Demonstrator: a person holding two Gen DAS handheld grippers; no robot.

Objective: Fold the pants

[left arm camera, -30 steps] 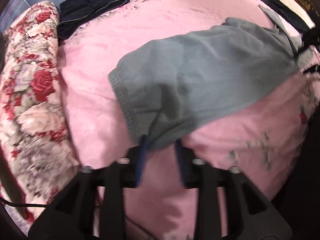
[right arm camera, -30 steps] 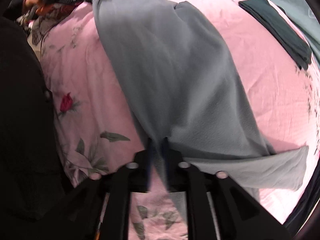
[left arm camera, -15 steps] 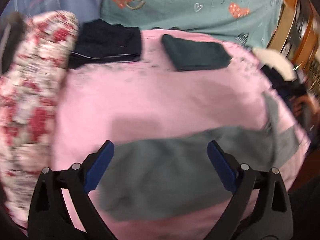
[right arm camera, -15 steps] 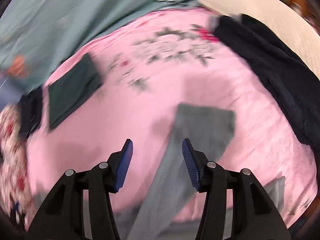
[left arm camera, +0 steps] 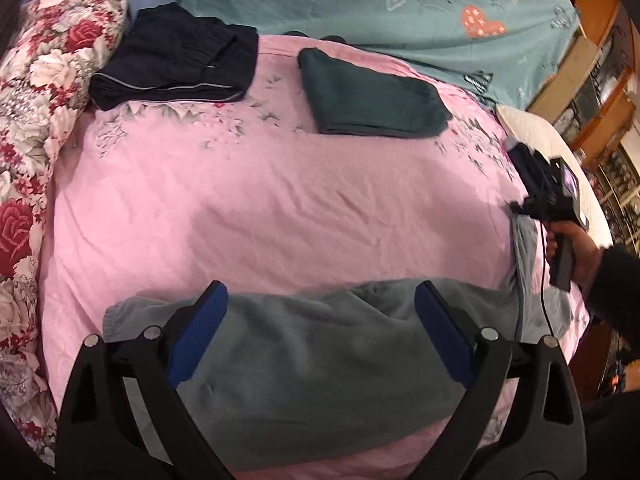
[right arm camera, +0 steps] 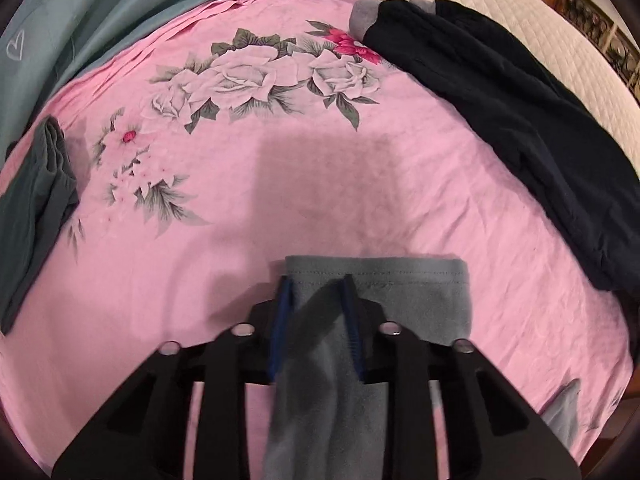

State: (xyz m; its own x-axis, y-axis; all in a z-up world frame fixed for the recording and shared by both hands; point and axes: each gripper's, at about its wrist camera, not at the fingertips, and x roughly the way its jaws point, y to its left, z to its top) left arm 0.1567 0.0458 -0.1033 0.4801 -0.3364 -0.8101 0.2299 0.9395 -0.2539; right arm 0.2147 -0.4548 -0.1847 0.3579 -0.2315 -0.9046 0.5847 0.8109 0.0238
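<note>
Grey pants (left arm camera: pixel 320 364) lie stretched across the near side of the pink bedsheet (left arm camera: pixel 260 200), waistband at the left. My left gripper (left arm camera: pixel 320 294) hovers above them, wide open, with nothing between its blue pads. At the right edge a hand (left arm camera: pixel 576 244) holds my right gripper (left arm camera: pixel 520 208) at the end of the leg. In the right wrist view my right gripper (right arm camera: pixel 316 280) is closing, and a fold of the grey pants (right arm camera: pixel 416 292) near the stitched hem is pinched between its pads.
Folded navy pants (left arm camera: pixel 176 60) and folded dark green pants (left arm camera: pixel 372 96) sit at the far side of the bed. A floral quilt (left arm camera: pixel 36 92) runs along the left. A loose navy garment (right arm camera: pixel 512 108) and a cream pillow (right arm camera: pixel 500 12) lie to the right.
My left gripper let go of the waistband, opened wide and pulled up and back. My right gripper released the leg, rolled and swung over to the hem, then narrowed onto the fabric.
</note>
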